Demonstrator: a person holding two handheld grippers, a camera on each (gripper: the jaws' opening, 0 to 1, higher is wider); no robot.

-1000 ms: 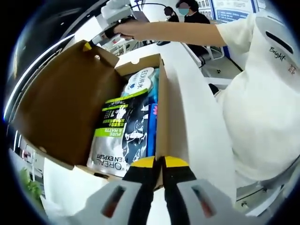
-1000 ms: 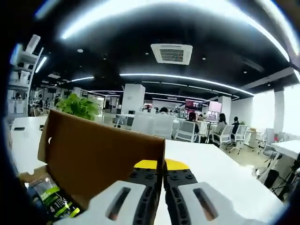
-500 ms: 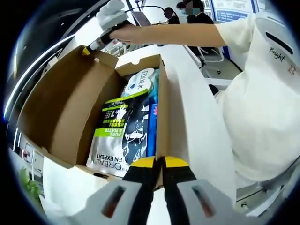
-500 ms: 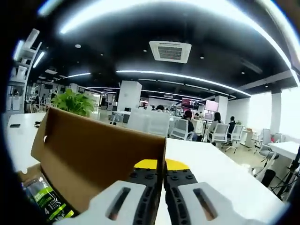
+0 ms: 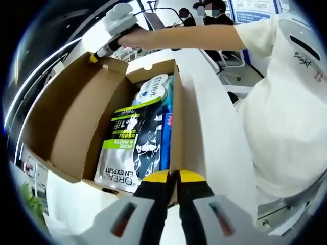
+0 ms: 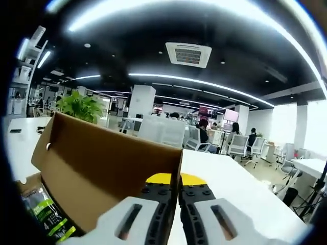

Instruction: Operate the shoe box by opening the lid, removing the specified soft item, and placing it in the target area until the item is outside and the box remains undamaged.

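Note:
A brown cardboard shoe box [image 5: 179,117] lies on a white table with its lid [image 5: 71,117] swung up to the left. Inside lie a black, white and green L'Oreal pouch [image 5: 130,143], a blue pack [image 5: 166,138] beside it and a white-labelled item [image 5: 153,88] at the far end. My left gripper [image 5: 173,176] is shut on the near end of the box's right wall. My right gripper [image 5: 95,56] pinches the lid's far corner; in its own view the right gripper [image 6: 178,179] is shut on the lid [image 6: 102,158], with the pouch [image 6: 43,214] at lower left.
A person's bare arm [image 5: 189,37] stretches across the top, with a white shirt [image 5: 286,107] filling the right side. The white table [image 6: 230,194] runs on past the box. Behind it are office chairs, seated people [image 6: 204,133] and a green plant [image 6: 79,108].
The right gripper has shifted slightly with the lid's corner, and the lid stands at a slightly different tilt. The left gripper and the box's contents have not moved.

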